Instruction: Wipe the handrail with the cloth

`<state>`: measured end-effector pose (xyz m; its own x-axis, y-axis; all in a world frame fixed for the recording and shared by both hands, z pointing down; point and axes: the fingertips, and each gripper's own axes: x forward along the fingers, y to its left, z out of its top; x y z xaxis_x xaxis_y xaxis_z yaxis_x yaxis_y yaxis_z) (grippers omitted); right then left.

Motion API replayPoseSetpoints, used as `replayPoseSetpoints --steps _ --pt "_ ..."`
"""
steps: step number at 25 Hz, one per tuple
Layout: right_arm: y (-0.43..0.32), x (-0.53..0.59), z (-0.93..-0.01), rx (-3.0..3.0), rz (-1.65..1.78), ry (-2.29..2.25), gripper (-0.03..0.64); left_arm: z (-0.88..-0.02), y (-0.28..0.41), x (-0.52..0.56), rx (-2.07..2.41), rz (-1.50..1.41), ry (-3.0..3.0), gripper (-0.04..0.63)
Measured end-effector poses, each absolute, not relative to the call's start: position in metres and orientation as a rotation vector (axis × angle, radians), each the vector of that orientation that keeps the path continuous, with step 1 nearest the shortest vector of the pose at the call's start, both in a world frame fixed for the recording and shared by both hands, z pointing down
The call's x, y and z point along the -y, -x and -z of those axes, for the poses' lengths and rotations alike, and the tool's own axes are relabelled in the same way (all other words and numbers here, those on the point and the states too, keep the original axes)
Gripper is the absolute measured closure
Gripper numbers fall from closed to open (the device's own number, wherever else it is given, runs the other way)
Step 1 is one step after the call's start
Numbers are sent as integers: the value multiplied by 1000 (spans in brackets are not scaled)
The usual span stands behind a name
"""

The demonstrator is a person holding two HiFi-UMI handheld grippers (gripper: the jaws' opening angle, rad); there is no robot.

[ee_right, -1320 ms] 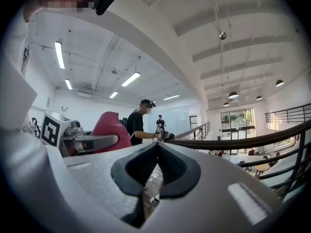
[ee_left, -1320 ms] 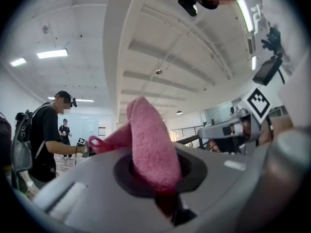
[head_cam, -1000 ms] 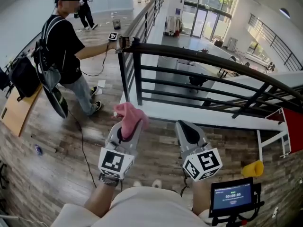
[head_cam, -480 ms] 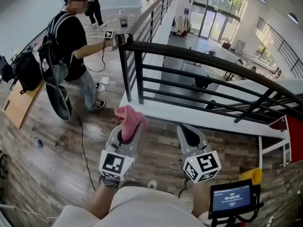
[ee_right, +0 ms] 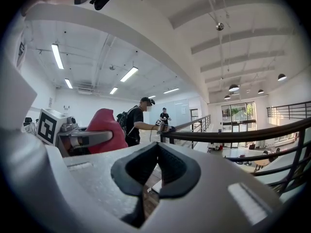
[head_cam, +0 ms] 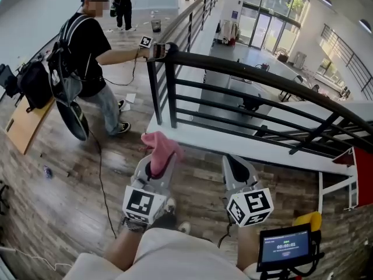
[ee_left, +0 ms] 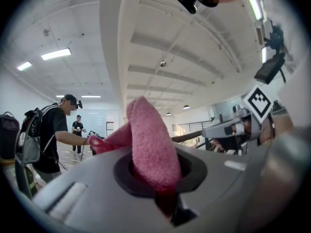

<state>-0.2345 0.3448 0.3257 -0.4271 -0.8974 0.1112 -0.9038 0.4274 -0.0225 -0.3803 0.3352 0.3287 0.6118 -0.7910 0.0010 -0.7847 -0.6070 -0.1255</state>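
My left gripper (head_cam: 156, 163) is shut on a pink cloth (head_cam: 161, 146) that sticks up out of its jaws; the cloth (ee_left: 148, 140) fills the middle of the left gripper view. My right gripper (head_cam: 234, 161) is level with it on the right, jaws closed together with nothing between them (ee_right: 156, 164). Both are held over the wooden floor, short of the black handrail (head_cam: 250, 74), which runs from a corner post at upper left down to the right. The cloth does not touch the rail. The right gripper view has the handrail (ee_right: 233, 130) ahead and the cloth (ee_right: 99, 127) at left.
A person in a black shirt (head_cam: 87, 45) stands at left, holding a device against the rail's corner post (head_cam: 157, 50). A cable (head_cam: 100, 174) trails on the floor. A small screen (head_cam: 285, 245) and a yellow object (head_cam: 309, 219) are at lower right. Beyond the rail is a drop to a lower floor.
Both grippers keep the same pose, cloth still held. The view has shifted slightly, and the person at left has moved a little along the rail.
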Motion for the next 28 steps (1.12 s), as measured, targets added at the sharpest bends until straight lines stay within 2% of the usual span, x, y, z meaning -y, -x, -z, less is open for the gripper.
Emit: replayPoseSetpoints --steps 10,28 --pt "235 -334 -333 2579 -138 -1615 614 -334 376 -323 -1333 88 2727 555" --pt "237 -248 -343 2544 -148 -1585 614 -346 379 -235 -1360 111 2722 555"
